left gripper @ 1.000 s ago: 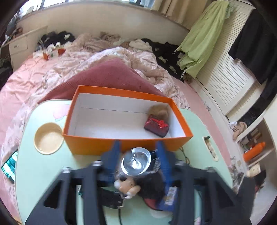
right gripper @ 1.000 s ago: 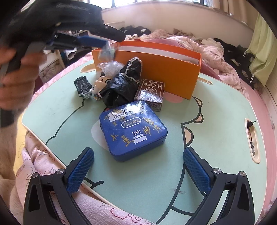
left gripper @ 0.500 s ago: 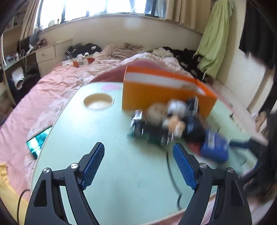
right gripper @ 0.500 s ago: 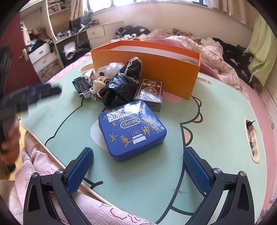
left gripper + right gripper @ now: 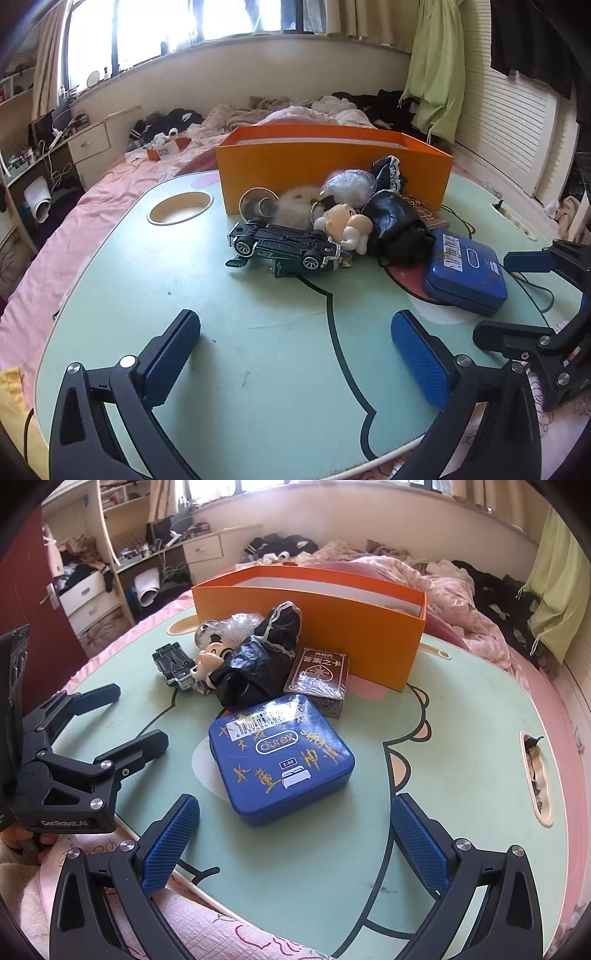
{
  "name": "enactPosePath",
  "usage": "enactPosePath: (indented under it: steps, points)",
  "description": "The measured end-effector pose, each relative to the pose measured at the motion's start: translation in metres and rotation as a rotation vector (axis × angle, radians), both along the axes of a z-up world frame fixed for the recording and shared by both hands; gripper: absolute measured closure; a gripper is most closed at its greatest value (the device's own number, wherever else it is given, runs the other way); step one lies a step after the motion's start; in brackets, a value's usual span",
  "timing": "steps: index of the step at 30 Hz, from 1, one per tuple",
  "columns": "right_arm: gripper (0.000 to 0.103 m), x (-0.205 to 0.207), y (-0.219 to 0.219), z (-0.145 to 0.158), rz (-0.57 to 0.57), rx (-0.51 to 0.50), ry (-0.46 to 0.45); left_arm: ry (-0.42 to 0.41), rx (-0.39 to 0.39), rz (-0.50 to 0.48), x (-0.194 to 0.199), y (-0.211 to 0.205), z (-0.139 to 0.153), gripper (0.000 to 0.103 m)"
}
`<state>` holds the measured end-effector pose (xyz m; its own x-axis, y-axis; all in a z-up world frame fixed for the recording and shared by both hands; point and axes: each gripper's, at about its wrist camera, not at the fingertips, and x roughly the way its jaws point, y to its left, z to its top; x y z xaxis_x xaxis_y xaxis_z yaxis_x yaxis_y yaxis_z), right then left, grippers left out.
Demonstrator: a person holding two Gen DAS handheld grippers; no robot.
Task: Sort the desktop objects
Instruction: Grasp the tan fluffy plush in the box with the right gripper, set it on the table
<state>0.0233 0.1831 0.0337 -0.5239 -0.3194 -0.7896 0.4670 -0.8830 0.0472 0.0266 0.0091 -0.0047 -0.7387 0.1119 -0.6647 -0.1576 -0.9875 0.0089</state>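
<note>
A pile lies against the orange box [image 5: 332, 173] on the green table [image 5: 258, 369]: an upturned toy car [image 5: 284, 245], a mouse figurine [image 5: 343, 225], a clear plastic wrap [image 5: 349, 182], a black bag [image 5: 399, 225] and a brown card box [image 5: 319, 672]. A blue tin [image 5: 280, 757] lies nearer. My left gripper [image 5: 293, 325] hovers low before the car, its jaws opening wide with nothing between them. My right gripper [image 5: 295, 805] is open, and the tin's near edge reaches just between its tips. The left gripper [image 5: 136, 716] also shows at the left of the right wrist view.
A round cup hole [image 5: 181, 212] is sunk into the table left of the box, and a slot [image 5: 535, 775] sits near its right edge. A thin cable [image 5: 532, 291] runs behind the tin. Pink bedding surrounds the table, with drawers [image 5: 88, 594] at the far left.
The left gripper let go of the plastic-wrapped bundle, drew back and sank low over the table, with its jaws spread wide. The right gripper stayed put.
</note>
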Motion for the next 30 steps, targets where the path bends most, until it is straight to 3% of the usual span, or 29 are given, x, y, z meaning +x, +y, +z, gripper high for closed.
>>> enactPosePath:
  steps: [4,6,12,14,15,17,22,24,28,30]
  points:
    - [0.002,-0.002,0.003,0.0,-0.005,-0.001,-0.01,0.012,0.003,-0.001,0.001,0.0,0.001,0.0]
    - [0.009,-0.003,0.006,0.005,0.0,-0.013,-0.006,0.015,0.004,-0.002,0.002,-0.002,0.003,0.0]
    - [0.019,-0.033,0.016,0.066,-0.005,-0.11,0.109,0.021,0.008,-0.004,0.002,-0.004,0.004,0.0]
    - [0.032,-0.059,0.013,0.089,-0.026,-0.119,0.123,0.022,0.008,-0.004,0.002,-0.004,0.005,0.0]
    - [0.036,-0.079,0.008,0.098,-0.051,-0.099,0.108,0.022,0.008,-0.004,0.002,-0.004,0.005,0.0]
    - [0.054,-0.122,-0.002,0.105,-0.12,-0.02,0.058,0.022,0.008,-0.004,0.002,-0.003,0.005,0.0]
    - [0.058,-0.209,-0.024,0.085,-0.193,0.106,-0.122,0.027,0.011,-0.007,0.003,-0.003,0.005,0.0]
    - [0.061,-0.229,-0.032,0.073,-0.214,0.202,-0.128,0.031,0.013,-0.009,0.004,-0.004,0.005,0.0]
    - [0.061,-0.245,-0.05,0.052,-0.145,0.403,-0.111,0.037,0.019,-0.013,0.004,-0.005,0.005,0.0]
    - [0.061,-0.251,-0.052,0.041,-0.14,0.439,-0.157,0.039,0.021,-0.014,0.004,-0.006,0.006,0.0]
